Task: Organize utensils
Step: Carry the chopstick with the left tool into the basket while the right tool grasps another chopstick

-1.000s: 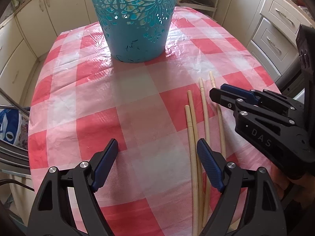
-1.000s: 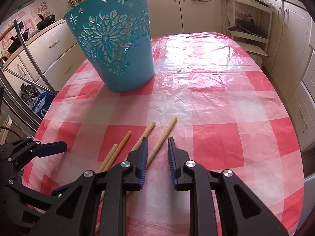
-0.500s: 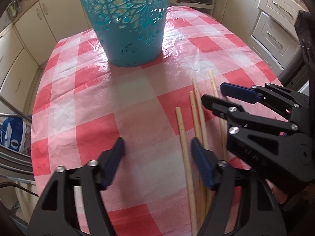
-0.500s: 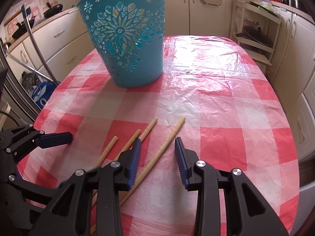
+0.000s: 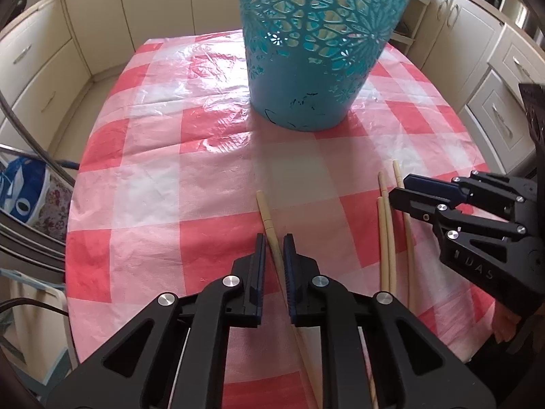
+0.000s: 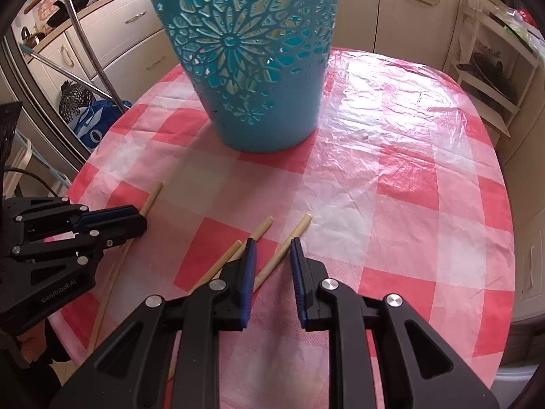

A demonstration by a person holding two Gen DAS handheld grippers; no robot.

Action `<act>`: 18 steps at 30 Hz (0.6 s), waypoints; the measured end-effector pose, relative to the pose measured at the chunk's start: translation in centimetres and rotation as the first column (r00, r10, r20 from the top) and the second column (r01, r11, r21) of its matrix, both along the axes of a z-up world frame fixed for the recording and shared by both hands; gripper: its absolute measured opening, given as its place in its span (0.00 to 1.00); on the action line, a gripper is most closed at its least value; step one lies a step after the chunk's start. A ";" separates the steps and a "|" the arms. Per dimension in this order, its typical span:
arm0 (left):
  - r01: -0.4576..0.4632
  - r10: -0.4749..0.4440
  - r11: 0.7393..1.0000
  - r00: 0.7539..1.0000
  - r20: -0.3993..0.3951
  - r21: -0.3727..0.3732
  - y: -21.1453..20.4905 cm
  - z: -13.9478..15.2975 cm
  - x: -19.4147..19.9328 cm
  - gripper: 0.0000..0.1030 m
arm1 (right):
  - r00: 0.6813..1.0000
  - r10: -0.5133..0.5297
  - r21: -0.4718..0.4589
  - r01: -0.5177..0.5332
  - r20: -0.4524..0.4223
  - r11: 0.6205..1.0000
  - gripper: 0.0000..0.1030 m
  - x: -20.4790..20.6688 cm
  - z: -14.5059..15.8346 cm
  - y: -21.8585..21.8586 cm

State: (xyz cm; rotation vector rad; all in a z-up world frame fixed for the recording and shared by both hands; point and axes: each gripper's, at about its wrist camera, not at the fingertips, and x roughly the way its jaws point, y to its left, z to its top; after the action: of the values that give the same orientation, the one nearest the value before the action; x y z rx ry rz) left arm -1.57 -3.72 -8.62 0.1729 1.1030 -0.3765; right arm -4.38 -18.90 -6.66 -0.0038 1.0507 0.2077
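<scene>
Several pale wooden chopsticks lie on a red-and-white checked tablecloth (image 5: 143, 184). My left gripper (image 5: 273, 238) is shut on one chopstick (image 5: 269, 221), whose tip sticks out ahead of the fingers. It also shows in the right wrist view (image 6: 151, 197), held by the left gripper (image 6: 136, 220). My right gripper (image 6: 270, 243) is open, its jaws astride another chopstick (image 6: 293, 237) on the cloth. Two more chopsticks (image 5: 386, 235) lie side by side left of the right gripper (image 5: 403, 189). A turquoise cut-out basket (image 5: 316, 44) stands upright beyond them, also in the right wrist view (image 6: 252, 54).
The table is oval, with its edges near both grippers. Cream kitchen cabinets (image 5: 44, 68) surround it. A blue bag (image 6: 92, 126) and metal poles (image 6: 92, 54) stand to the left. An open shelf unit (image 6: 490, 68) is at the far right.
My left gripper has shut on the leftmost chopstick and shifted it left, away from the others. My right gripper stayed open over its chopstick and moved closer to the basket.
</scene>
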 end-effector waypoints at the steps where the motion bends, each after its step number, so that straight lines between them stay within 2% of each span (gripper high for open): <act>1: 0.018 -0.018 0.999 1.000 0.019 0.030 -0.4 0.0 -0.3 0.10 | 1.000 0.012 -0.016 -0.012 -0.001 1.000 0.20 -0.1 0.0 0.2; 3: 0.045 -0.048 0.997 0.998 0.047 0.065 -1.1 0.0 -0.7 0.10 | 0.999 0.036 -0.039 -0.036 -0.007 0.999 0.20 -0.6 0.0 0.7; 6: 0.078 -0.080 0.996 0.996 0.042 0.048 -1.6 0.1 -1.1 0.05 | 0.999 0.048 -0.063 -0.048 -0.010 0.997 0.15 -1.0 0.0 1.1; 9: 0.083 -0.084 0.996 0.996 0.039 0.036 -1.7 0.2 -1.2 0.05 | 0.999 0.032 -0.054 -0.033 -0.015 0.998 0.11 -1.1 0.1 0.5; 14: 0.068 -0.070 0.997 0.997 0.039 0.036 -1.7 0.2 -1.1 0.05 | 1.000 0.018 -0.005 -0.018 0.002 1.000 0.11 -1.2 0.0 -0.5; 18: 0.071 -0.072 0.997 0.997 0.042 0.041 -1.8 0.1 -1.1 0.05 | 0.999 0.027 -0.063 -0.026 0.022 0.998 0.11 -1.4 0.1 0.4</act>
State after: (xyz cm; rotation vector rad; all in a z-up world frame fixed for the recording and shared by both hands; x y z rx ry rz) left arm -2.66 -5.54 -8.54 0.2546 1.0642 -0.4135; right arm -5.76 -18.47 -6.57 -0.0767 1.0344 0.1980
